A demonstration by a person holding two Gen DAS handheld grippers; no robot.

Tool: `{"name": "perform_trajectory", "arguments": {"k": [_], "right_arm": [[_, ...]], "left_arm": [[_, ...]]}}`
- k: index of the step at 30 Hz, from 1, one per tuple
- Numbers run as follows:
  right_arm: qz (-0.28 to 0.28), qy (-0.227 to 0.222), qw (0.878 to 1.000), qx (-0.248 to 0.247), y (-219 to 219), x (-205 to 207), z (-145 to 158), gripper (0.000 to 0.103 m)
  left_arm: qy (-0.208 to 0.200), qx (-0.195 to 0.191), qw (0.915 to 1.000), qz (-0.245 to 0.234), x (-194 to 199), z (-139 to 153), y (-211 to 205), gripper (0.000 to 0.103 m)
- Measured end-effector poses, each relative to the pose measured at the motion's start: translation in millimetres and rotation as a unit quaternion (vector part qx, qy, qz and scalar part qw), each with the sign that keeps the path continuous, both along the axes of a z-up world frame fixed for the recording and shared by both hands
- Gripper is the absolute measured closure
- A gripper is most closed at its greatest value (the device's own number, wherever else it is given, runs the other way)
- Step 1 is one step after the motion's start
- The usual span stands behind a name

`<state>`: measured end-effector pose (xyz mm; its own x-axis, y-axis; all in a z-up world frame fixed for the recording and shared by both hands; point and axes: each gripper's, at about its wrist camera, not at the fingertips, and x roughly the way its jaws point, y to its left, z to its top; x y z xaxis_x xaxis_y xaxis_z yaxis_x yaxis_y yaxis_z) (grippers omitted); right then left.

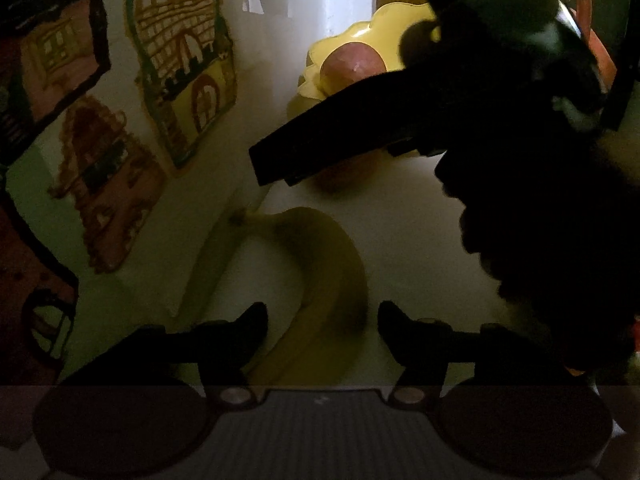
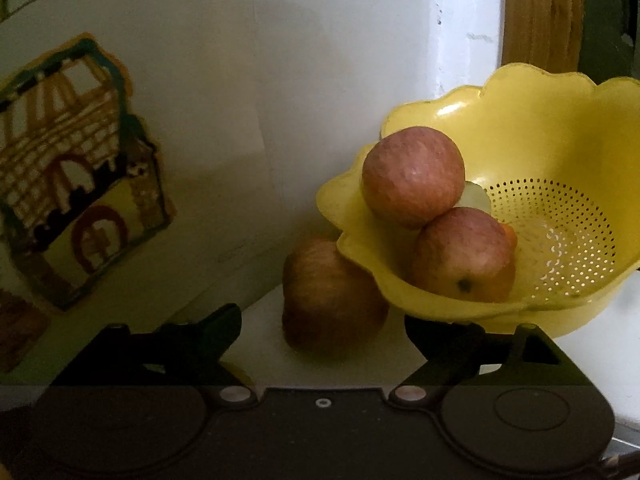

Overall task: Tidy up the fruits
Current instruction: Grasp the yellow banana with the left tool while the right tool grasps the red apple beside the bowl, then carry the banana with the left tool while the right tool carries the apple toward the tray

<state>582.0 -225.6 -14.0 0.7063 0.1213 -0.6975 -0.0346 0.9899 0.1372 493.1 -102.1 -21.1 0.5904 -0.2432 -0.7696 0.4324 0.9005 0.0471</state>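
In the left wrist view a yellow banana point(image 1: 320, 264) lies on the white surface, its lower part between the fingertips of my open left gripper point(image 1: 322, 320), with small gaps on both sides. In the right wrist view a reddish apple point(image 2: 332, 296) sits on the surface beside the yellow perforated bowl point(image 2: 560, 128). My right gripper point(image 2: 324, 328) stands open around this apple without pressing it. Two more apples point(image 2: 412, 176) point(image 2: 460, 252) are stacked in the bowl. A dark right-gripper finger point(image 1: 320, 140) crosses the left wrist view above the banana.
A white wall with children's house drawings point(image 2: 76, 168) stands close on the left. A white post point(image 2: 464, 20) and a wooden frame point(image 2: 540, 12) rise behind the bowl. Something pale green point(image 2: 476, 196) and something orange point(image 2: 510, 236) peek from behind the apples in the bowl.
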Motion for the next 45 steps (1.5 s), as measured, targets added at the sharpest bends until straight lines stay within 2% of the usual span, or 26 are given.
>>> {"name": "perform_trajectory", "arguments": {"k": [6, 13, 15, 16, 17, 25, 31, 35, 45], "right_arm": [[-0.015, -0.002, 1.0, 0.003, -4, 2, -9, 0.024], [-0.042, 0.003, 0.998, 0.045, -19, 12, -21, 0.026], [-0.042, -0.001, 0.998, 0.045, -21, 15, -22, 0.034], [-0.037, -0.003, 0.998, 0.043, -21, 15, -22, 0.042], [-0.031, -0.005, 0.999, 0.044, -21, 15, -21, 0.046], [-0.012, 0.022, 0.999, 0.039, -21, 5, -15, 0.046], [0.019, 0.077, 0.995, 0.056, -28, -21, -7, 0.046], [0.035, 0.09, 0.993, 0.068, -31, -43, -1, 0.046], [0.039, 0.083, 0.99, 0.112, -33, -100, 24, 0.046]], "left_arm": [[-0.004, -0.003, 1.0, 0.006, -1, -2, -6, 0.052], [-0.003, -0.002, 1.0, 0.008, -1, 2, 0, 0.055], [0.0, -0.003, 1.0, 0.008, -2, 3, -1, 0.057], [0.002, -0.004, 1.0, 0.009, -2, 4, 0, 0.058], [0.004, -0.006, 0.9999, 0.01, -5, 6, 0, 0.058], [0.014, -0.006, 0.9998, 0.016, -28, 14, 8, 0.062], [0.042, -0.015, 0.9985, 0.033, -40, 20, 19, 0.064], [0.073, -0.033, 0.9955, 0.05, -46, 25, 29, 0.064], [0.137, -0.105, 0.9832, 0.061, -68, 30, 50, 0.066]]}}
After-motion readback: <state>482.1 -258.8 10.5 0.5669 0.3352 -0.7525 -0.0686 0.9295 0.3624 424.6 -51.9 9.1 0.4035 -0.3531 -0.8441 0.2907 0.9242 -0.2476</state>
